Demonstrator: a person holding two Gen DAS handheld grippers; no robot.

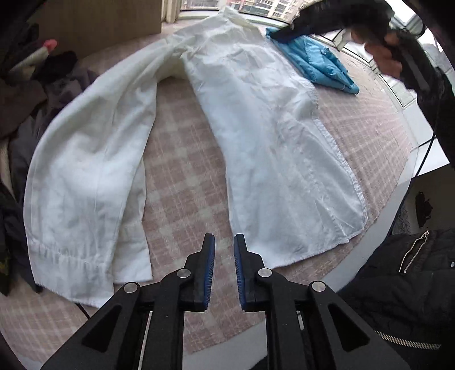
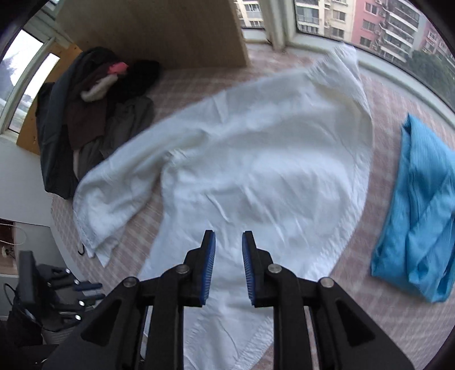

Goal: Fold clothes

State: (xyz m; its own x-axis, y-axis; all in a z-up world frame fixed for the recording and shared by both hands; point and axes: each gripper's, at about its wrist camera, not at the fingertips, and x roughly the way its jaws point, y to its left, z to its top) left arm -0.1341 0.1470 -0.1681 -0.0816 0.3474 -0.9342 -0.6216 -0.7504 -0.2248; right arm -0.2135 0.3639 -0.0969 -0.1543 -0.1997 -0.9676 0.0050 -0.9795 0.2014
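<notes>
- We are hovering both tongs, left (image 1: 224,242) and right (image 2: 229,239), spread and empty, over the shirt (image 1: 256,128).
- The shirt is lying spread mid-frame on the checked bench (image 1: 182,159), one sleeve (image 1: 85,176) splayed lower left.
- We are judging that pinching seam edges, not loose middle cloth, will be keeping any fold straight.

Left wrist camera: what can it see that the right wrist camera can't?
Only the left wrist view shows a hand reaching in over the far side of the table, and a black zipped jacket at the lower right. Only the right wrist view shows apartment buildings outside the window. Both show the white shirt spread on the checked cloth, the blue garment beside it, and a pile of dark clothes. Each view also shows its own gripper, left and right, open and holding nothing.
</notes>
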